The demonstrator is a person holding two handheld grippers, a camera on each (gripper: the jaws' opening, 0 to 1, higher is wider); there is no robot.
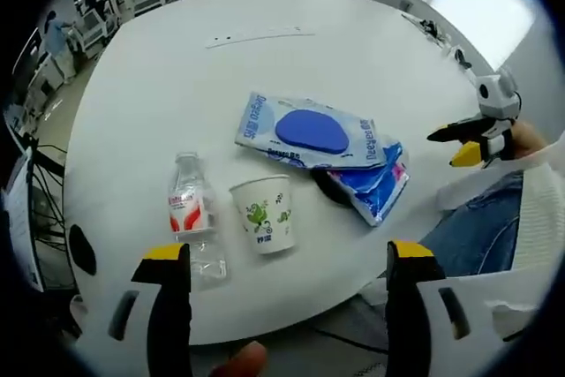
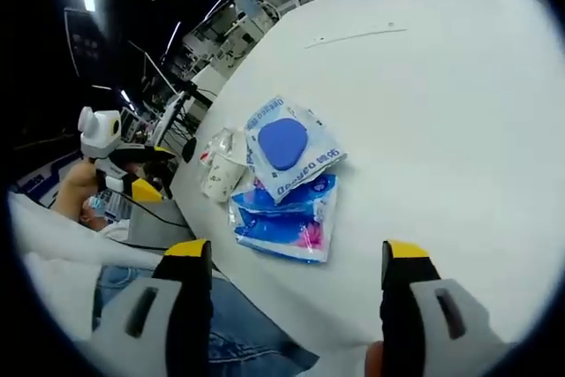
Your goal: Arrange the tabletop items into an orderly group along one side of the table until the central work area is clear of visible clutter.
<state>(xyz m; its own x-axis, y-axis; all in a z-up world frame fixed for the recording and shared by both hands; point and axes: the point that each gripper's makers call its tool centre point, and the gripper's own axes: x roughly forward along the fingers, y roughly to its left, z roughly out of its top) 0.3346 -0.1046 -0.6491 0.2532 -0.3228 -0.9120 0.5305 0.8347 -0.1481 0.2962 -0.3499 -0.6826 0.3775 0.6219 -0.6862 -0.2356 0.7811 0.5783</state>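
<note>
Left gripper [image 1: 289, 262]: jaws set wide apart at the bottom of the left gripper view, clamping nothing, held off the near edge of the white table [image 1: 265, 68]. Right gripper [image 2: 289, 258]: jaws likewise spread apart at the bottom of the right gripper view, nothing between them. Items lie grouped in the lower centre of the left gripper view: a clear plastic bottle [image 1: 192, 214] with a red-and-white label lies on its side; just to its right a paper cup [image 1: 265, 212] with green print stands upright. Up and right of the cup, a white-and-blue wipes pack [image 1: 309, 132] lies flat, overlapping a crumpled blue pack [image 1: 378, 181] at its lower right. A person's jeans-clad leg [image 1: 481, 236] shows at the right edge.
</note>
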